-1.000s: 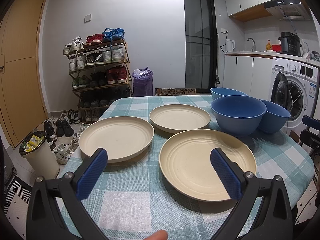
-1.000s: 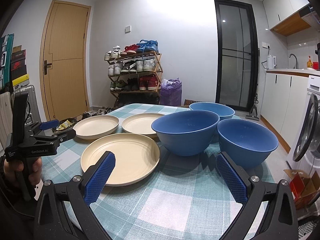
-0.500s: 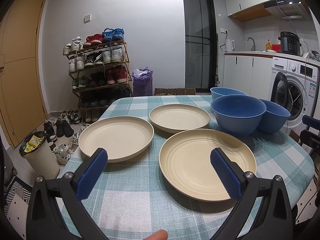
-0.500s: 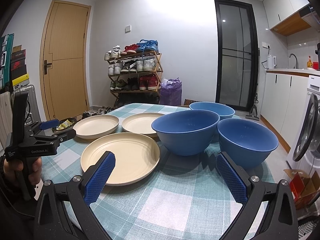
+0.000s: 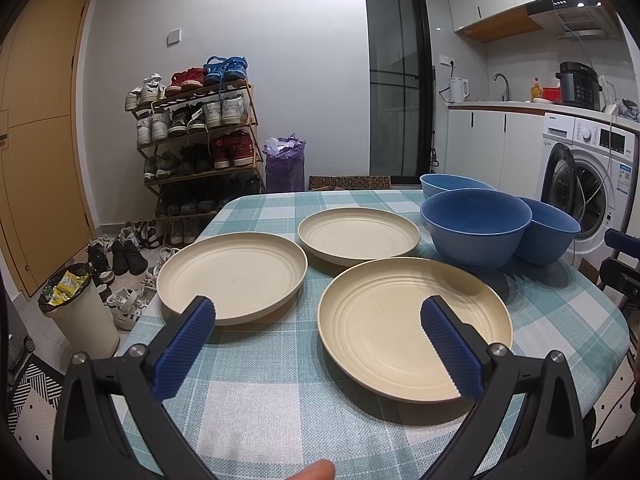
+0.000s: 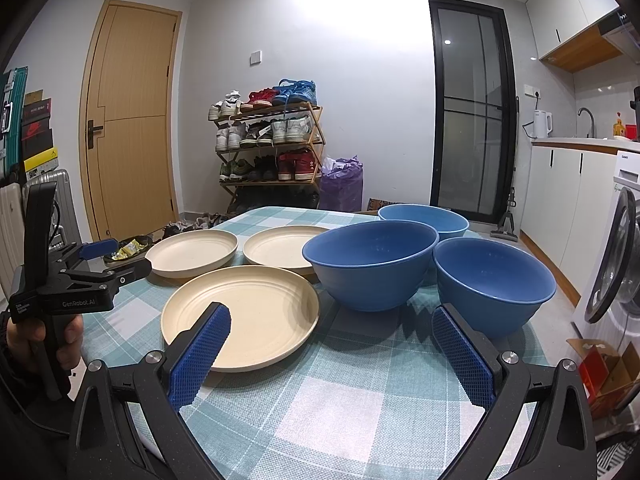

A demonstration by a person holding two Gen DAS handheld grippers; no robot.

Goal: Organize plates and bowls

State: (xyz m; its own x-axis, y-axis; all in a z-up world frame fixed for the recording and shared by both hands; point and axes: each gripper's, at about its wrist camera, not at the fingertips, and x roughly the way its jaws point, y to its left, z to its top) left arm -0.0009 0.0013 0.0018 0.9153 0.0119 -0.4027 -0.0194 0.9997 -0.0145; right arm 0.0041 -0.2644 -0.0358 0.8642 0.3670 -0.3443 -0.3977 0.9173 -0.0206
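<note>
we log: left gripper [image 5: 316, 320] wide, empty; right gripper [image 6: 332, 332] wide, empty. nothing stacked. next, likely: nearest cream plate [image 5: 414, 326] at 1 o'clock, rim pinch.

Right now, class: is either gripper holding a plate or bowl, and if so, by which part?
Nothing is held. The left gripper and right gripper are both open above the table, with empty space between their fingers.

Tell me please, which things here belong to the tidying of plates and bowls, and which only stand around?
For the job: three cream plates, three blue bowls, left gripper and right gripper, both open.

Standing around: shoe rack, purple bag, bin, washing machine, kettle.
</note>
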